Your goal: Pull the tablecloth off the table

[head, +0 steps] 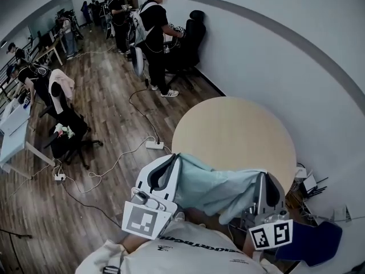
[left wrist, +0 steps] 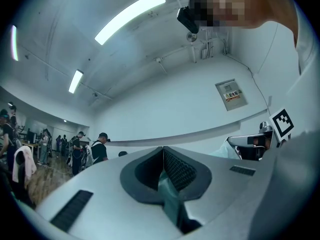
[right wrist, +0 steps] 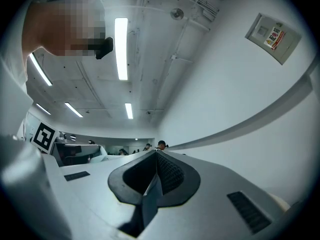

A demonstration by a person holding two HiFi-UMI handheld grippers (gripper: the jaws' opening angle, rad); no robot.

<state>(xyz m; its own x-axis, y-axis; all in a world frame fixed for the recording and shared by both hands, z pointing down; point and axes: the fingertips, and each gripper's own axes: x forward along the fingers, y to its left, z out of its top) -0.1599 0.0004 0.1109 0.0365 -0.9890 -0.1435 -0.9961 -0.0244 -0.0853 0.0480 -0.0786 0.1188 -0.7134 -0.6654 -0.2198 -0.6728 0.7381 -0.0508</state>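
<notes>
Wood-plank floor (head: 102, 113) running back through a long room, white wall (head: 274, 56) along the right. Against that wall, round table (head: 239, 130), pale tan top showing from edge to edge. At the table's near edge, tablecloth (head: 214, 187): pale green, bunched into a loose roll, strung between the two grippers close to the person's chest (contact with the table's near edge not discernible from the head view). Left gripper (head: 171, 163) at the roll's left end, jaws pressed narrow on a fold of the cloth, green fabric squeezed between the ribbed pads and trailing down out of them. Right gripper (head: 263, 178) at the roll's right end, likewise clamped tight on a thin fold, fabric hanging below the pads. Both grippers tilted upward, ceiling lights (left wrist: 131, 17) and a wall sign (left wrist: 230, 95) filling their own views. On the floor beyond the table's left edge, white power strip (head: 154, 145) with cables snaking away. Farther back, black office chair (head: 191, 39) against the wall, several people (head: 155, 33) standing beside it. Near the table's right edge, a dark blue object (head: 311, 241), nature unclear.
</notes>
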